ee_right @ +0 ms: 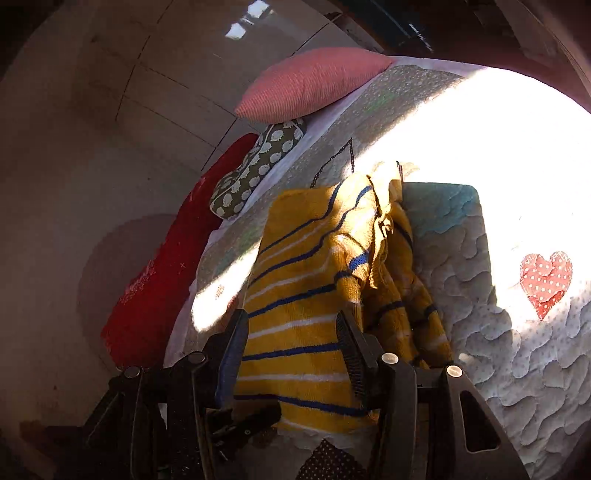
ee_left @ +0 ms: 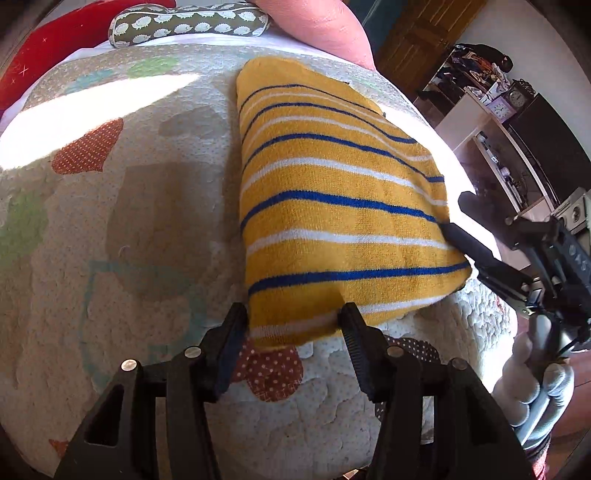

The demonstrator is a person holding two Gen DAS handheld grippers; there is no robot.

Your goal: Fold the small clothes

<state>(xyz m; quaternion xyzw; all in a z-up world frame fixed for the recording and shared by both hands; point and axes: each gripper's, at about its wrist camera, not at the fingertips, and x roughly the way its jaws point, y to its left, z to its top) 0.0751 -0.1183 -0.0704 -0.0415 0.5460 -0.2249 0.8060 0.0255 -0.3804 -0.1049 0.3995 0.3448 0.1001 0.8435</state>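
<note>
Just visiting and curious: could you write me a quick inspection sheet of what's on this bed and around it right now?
Surface: quilted bedspread, part sunlit.
Job's things: yellow striped garment, folded, lying flat.
Clutter: hedgehog-print cushion, pink pillow, red cushion at the far edge.
Grippers: left gripper open, straddling the garment's near edge; right gripper open at its side.
Cables: nothing seen.
Surroundings: wooden door, shelf with clocks.

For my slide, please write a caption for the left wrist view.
Left tool open around the near edge of a folded yellow striped garment on a quilted bedspread.
</note>
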